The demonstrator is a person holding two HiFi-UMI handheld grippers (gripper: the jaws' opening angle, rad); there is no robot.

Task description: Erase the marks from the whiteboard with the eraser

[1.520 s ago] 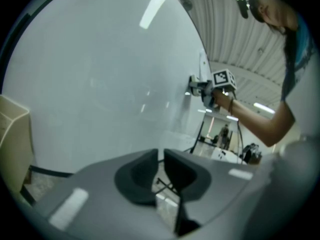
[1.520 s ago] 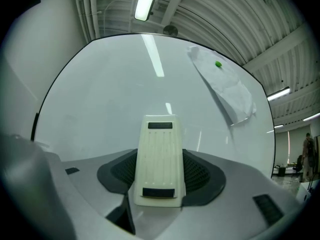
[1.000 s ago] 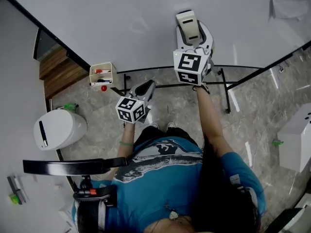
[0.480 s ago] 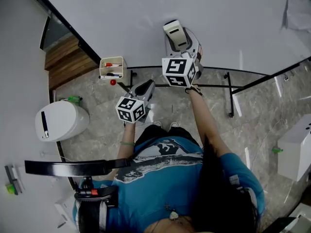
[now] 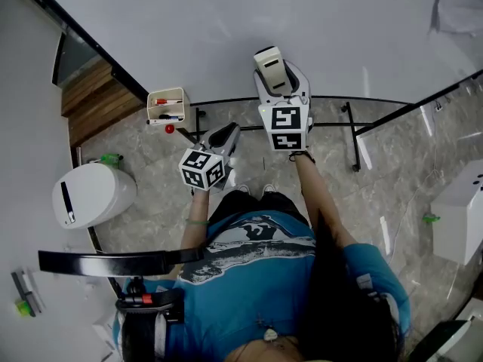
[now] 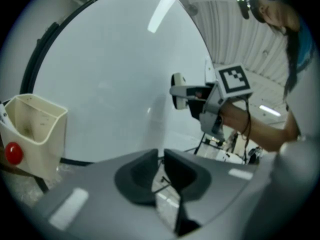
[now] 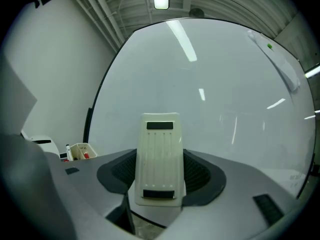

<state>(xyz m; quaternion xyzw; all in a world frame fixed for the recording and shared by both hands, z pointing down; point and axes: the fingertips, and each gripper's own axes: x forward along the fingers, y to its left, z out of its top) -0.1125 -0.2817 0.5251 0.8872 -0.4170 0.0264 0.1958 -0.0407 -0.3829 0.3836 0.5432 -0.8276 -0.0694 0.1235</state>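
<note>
step: wiping the whiteboard [image 5: 226, 21] with the eraser [image 5: 272, 68]; I see no marks near it.
how: pad flat, even pressure, overlapping strokes; check the glare patches for faint residue.
right gripper [image 7: 160, 176]: jaws pinching the eraser's sides. Eraser points at the board, contact unclear. Forearm stretched forward.
left gripper [image 6: 161, 171]: jaws nearly together, nothing between; held low, back from the board.
</note>
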